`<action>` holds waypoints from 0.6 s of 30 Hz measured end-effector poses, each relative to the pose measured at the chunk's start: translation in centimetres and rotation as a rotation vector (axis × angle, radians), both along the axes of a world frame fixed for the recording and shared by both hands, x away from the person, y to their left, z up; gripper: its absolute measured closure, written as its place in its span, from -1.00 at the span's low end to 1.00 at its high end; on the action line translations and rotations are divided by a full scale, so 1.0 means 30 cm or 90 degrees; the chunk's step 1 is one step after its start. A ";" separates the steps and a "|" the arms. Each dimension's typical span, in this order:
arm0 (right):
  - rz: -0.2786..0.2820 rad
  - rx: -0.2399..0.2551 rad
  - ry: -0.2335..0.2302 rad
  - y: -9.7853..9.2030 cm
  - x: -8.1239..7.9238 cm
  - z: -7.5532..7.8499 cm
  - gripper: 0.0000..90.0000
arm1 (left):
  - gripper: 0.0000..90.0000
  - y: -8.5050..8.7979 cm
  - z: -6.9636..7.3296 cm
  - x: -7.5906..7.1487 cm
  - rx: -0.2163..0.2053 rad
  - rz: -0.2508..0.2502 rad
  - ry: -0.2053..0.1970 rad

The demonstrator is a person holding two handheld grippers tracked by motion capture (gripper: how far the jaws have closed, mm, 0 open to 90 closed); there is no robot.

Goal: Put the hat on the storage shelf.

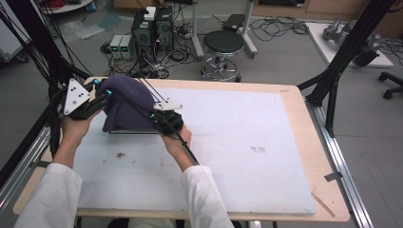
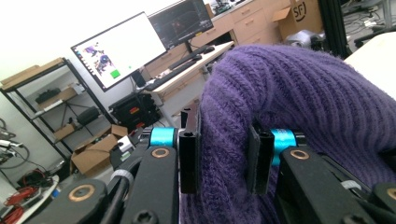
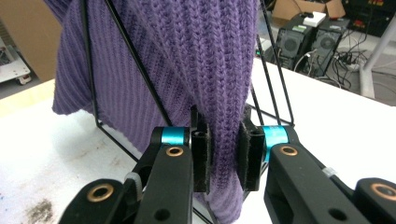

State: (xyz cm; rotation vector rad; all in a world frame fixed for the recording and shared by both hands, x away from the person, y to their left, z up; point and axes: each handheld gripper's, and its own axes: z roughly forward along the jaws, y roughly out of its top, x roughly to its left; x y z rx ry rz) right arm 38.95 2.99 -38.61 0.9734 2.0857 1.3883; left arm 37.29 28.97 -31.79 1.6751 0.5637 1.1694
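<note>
In the right gripper view, the right gripper [image 3: 223, 151] sat at the lower centre of the frame, its two padded jaws clenched on a hanging fold of the purple knitted sweater [image 3: 205, 65]; the knit was pinched narrow between the pads. Behind the fold, the thin black wire rack [image 3: 133, 56] slanted up to the top of the frame, with the sweater draped over it.

In the left gripper view, the left gripper [image 2: 223, 156] stood at the lower centre, its jaws set on either side of a thick bulge of the sweater [image 2: 289, 88]. Both pads touched the knit, so it was grasping the fabric, though less tightly squeezed than at the other gripper.

In the high view, the left gripper [image 1: 97, 97] was at the sweater's [image 1: 126, 102] left edge in the upper left part of the frame, and the right gripper [image 1: 166, 118] at its lower right edge. The sweater was mounded at the far left corner of the white table [image 1: 247, 142].
</note>
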 end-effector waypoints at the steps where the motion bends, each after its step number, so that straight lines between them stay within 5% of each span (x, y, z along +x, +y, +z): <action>1: 0.000 0.002 0.004 0.001 0.001 -0.002 0.75 | 0.59 0.000 -0.002 0.000 -0.005 -0.002 0.002; 9: -0.015 -0.004 0.013 0.000 0.004 -0.007 0.75 | 0.49 0.005 -0.022 -0.013 -0.031 -0.002 0.004; 13: -0.020 0.000 0.013 -0.001 0.002 -0.005 0.71 | 0.27 0.011 -0.027 -0.019 -0.058 0.013 0.011; 18: -0.046 0.013 0.026 -0.009 0.008 -0.008 0.30 | -0.07 0.020 -0.035 -0.023 -0.115 0.033 0.034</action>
